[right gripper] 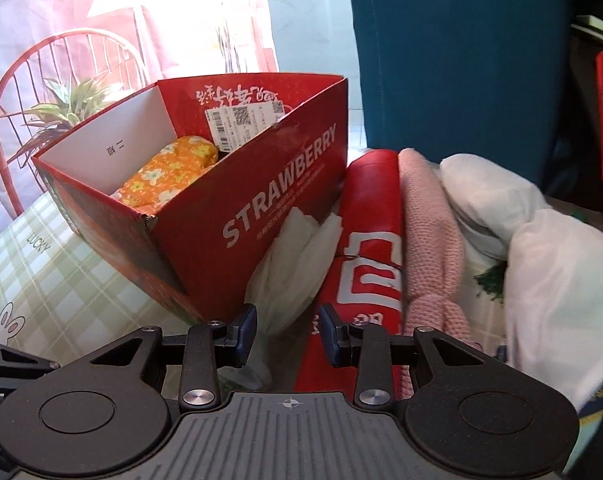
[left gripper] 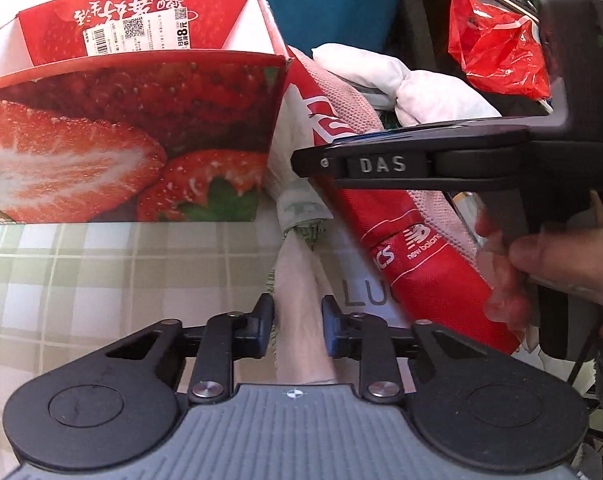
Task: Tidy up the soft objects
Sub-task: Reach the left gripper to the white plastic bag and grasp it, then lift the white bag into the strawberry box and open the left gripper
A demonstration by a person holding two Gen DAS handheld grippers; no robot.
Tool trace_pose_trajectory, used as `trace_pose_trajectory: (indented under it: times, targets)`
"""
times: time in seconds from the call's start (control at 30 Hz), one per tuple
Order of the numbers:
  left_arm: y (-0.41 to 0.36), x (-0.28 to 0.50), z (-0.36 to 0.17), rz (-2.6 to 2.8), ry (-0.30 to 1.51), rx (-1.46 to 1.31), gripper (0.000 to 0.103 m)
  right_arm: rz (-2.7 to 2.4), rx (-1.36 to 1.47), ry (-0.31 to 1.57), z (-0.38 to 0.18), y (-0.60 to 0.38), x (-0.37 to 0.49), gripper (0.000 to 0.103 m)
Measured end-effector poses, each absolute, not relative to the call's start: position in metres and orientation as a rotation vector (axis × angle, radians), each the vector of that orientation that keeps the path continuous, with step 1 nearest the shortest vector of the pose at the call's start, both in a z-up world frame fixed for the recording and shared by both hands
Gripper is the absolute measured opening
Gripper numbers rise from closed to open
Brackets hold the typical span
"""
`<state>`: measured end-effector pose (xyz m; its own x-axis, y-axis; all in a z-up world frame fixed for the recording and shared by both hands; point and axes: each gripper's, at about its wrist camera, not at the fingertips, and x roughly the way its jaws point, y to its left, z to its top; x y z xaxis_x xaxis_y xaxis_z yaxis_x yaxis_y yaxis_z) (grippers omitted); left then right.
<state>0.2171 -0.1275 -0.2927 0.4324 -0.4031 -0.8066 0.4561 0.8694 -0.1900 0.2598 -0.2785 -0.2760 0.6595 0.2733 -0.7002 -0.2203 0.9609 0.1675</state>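
A pale white cloth roll (left gripper: 301, 264) lies on the checked tablecloth (left gripper: 101, 272) beside the red strawberry box (left gripper: 141, 140). My left gripper (left gripper: 298, 320) is shut on the roll's near end, with the cloth filling the gap between its pads. The right gripper (right gripper: 288, 328), held by a hand (left gripper: 549, 256), points at the same roll (right gripper: 285, 264) farther along. The cloth runs between its fingers, but I cannot make out whether the pads press on it. An orange flowered cloth (right gripper: 169, 172) lies inside the box (right gripper: 261, 200).
To the right of the roll lie a red rolled bag with white lettering (right gripper: 365, 240), a pink knit piece (right gripper: 429, 232) and a white bundle (right gripper: 541, 272). A red plastic bag (left gripper: 497, 52) hangs behind. A red chair with a plant (right gripper: 61, 100) stands beyond the table.
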Motion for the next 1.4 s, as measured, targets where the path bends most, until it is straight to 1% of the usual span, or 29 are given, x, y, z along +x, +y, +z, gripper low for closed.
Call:
trace_pose_trajectory:
  times: [0.33,0.4,0.43,0.47,0.57,0.63,1.0,1.4]
  targets:
    - [-0.125,0.223,-0.298,-0.541,1.001,0.041,0.027,0.295,0.107,0.837,-0.291,-0.272,0.28,0.032]
    - [-0.123,0.225,-0.297,-0.542,1.001,0.032,0.025,0.294,0.098,0.857,-0.293,-0.27,0.282,0.028]
    - [-0.121,0.225,-0.297,-0.544,1.0,0.025,0.022,0.292,0.101,0.859,-0.294,-0.27,0.282,0.023]
    - [-0.12,0.225,-0.296,-0.544,0.998,0.023,0.019,0.29,0.105,0.859,-0.294,-0.271,0.281,0.02]
    - [-0.118,0.225,-0.293,-0.542,0.996,0.023,0.015,0.29,0.104,0.849,-0.292,-0.272,0.276,0.016]
    - [-0.116,0.223,-0.291,-0.549,0.989,0.017,0.014,0.291,0.111,0.838,-0.287,-0.275,0.272,0.014]
    - [-0.102,0.216,-0.257,-0.584,0.892,-0.029,0.013,0.271,0.132,0.756,-0.244,-0.29,0.249,0.014]
    - [-0.071,0.221,-0.201,-0.579,0.744,-0.115,0.012,0.289,0.114,0.64,-0.168,-0.283,0.245,0.014]
